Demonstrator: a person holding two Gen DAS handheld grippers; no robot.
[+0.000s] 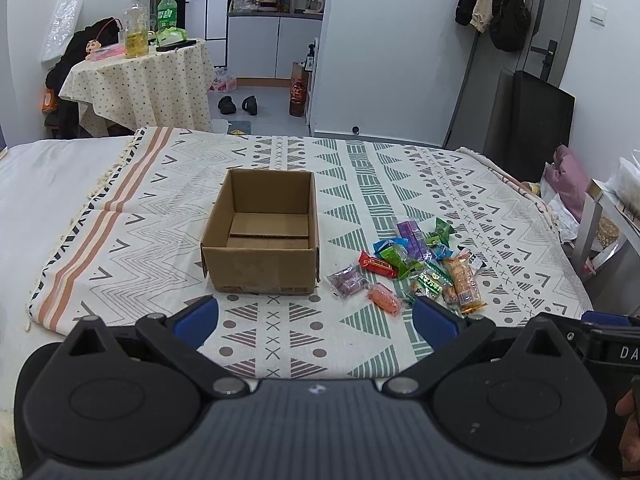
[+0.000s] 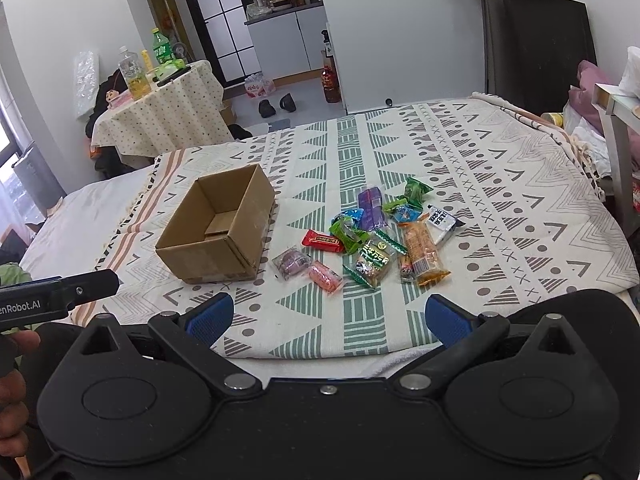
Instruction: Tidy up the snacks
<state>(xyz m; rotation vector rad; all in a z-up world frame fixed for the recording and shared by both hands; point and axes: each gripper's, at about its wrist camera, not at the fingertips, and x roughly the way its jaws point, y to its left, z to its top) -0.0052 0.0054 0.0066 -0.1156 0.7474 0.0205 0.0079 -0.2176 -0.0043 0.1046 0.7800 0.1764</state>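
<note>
So far nothing is packed: we hold left claw (image 1: 316, 318) and right claw (image 2: 327, 316) wide open, empty, short of the snacks (image 2: 372, 236); cardboard box (image 2: 216, 232) empty. Next, we judge: right claw closes on the nearest packet.

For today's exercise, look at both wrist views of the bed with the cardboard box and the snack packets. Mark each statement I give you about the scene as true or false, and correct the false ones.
1. The open brown cardboard box holds several snacks. False: only its bare cardboard bottom shows.
2. The pile of colourful wrapped snack packets lies on the patterned cloth, beside the box. True.
3. The left gripper is shut on a packet. False: its jaws stand wide apart and hold nothing.
4. The right gripper is open. True.
5. The small red rectangular packet lies on the side of the pile towards the box. True.
</note>
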